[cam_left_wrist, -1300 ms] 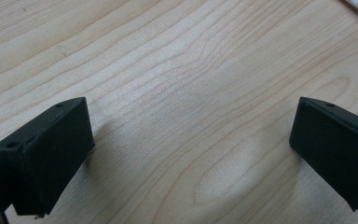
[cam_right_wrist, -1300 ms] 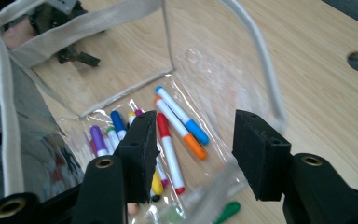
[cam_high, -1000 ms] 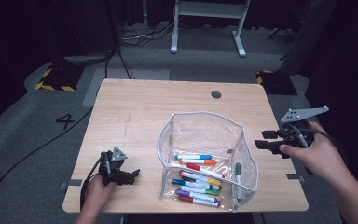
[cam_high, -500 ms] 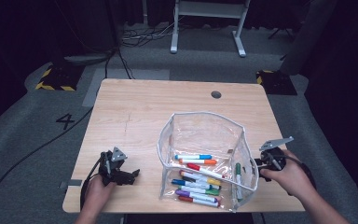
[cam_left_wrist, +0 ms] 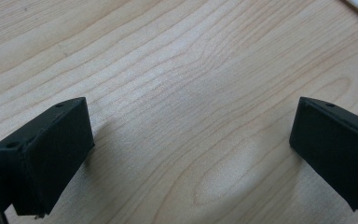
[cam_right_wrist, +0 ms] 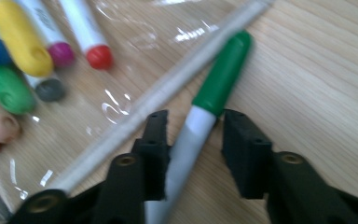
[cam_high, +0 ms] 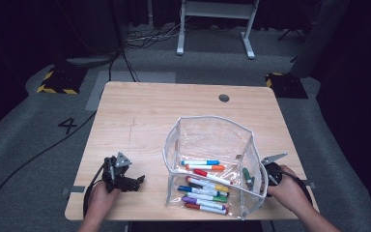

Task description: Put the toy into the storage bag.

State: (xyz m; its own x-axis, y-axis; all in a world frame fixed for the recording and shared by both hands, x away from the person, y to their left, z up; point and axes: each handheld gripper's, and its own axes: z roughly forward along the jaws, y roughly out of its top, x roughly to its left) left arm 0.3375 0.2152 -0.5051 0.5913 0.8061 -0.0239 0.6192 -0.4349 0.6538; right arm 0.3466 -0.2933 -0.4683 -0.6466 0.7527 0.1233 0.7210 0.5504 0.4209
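A: Right hand-held gripper (cam_right_wrist: 191, 140) is down on the bench (cam_high: 149, 116) at the lower right of the high view, straddling the green marker (cam_right_wrist: 214, 93). The jaws have just been closing, marker barrel between them.

B: Gripping yet?

A: Not quite, I'd say. In the right gripper view one pad (cam_right_wrist: 154, 140) sits against the white barrel, while the other shows a sliver of wood beside it. Narrowed, but open.

B: Where's the marker lying?

A: Flat on the wood, just beside the rim of the clear pouch (cam_high: 207, 140), cap pointing toward the upper right of that view. The other markers (cam_high: 205, 181) are inside the pouch.

B: So what makes this a clean pick?

A: Close squarely on the barrel, not the tapered cap, and keep that near pad off the pouch rim, since it's very close. Catch the rim and the pouch probably drags along.

B: And the left?

A: Left hand-held gripper (cam_left_wrist: 186, 140) is parked at the lower left, jaws wide apart over bare wood, holding nothing. Best it keeps out of the way.
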